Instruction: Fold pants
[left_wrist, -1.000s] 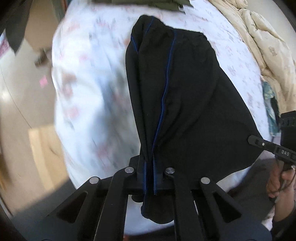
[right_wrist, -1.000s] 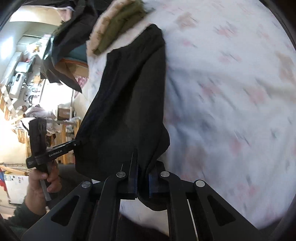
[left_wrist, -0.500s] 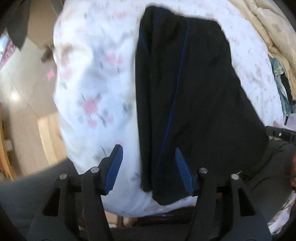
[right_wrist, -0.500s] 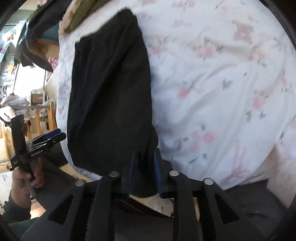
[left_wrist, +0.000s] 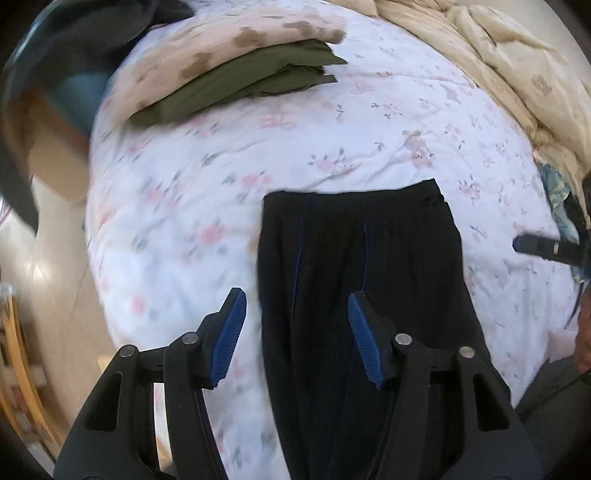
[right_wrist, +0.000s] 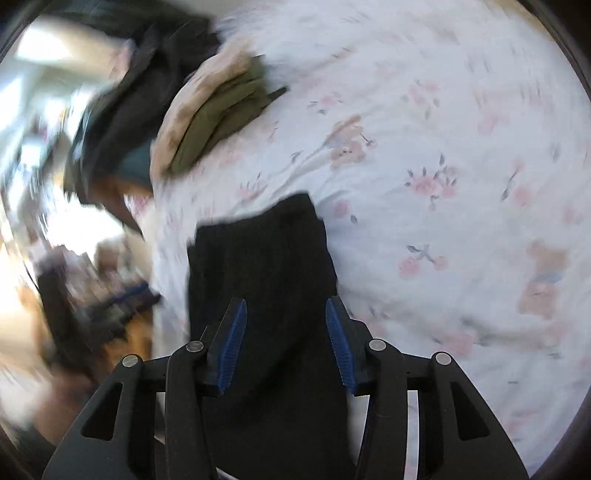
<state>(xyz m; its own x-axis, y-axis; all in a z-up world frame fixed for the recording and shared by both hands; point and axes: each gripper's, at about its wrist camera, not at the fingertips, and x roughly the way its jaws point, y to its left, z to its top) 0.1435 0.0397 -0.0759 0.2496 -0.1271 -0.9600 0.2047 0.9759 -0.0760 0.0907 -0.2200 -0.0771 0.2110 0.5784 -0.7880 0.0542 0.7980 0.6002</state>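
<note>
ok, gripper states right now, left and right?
Left gripper: open, holding nothing, over the pants.
Right gripper: open, holding nothing, also over the pants.

My left wrist camera looks forward along my left gripper (left_wrist: 295, 332), tipped down at the bed (left_wrist: 388, 122) from near its front edge, facing the far edge where the cream quilt (left_wrist: 498, 48) lies. My right wrist camera looks along my right gripper (right_wrist: 282, 341) the same way, just as close but blurred. Both views share the black pants (left_wrist: 354, 266) running up from the front edge, the flowered sheet and the olive garment (left_wrist: 243, 85) at the far-left corner.
</note>
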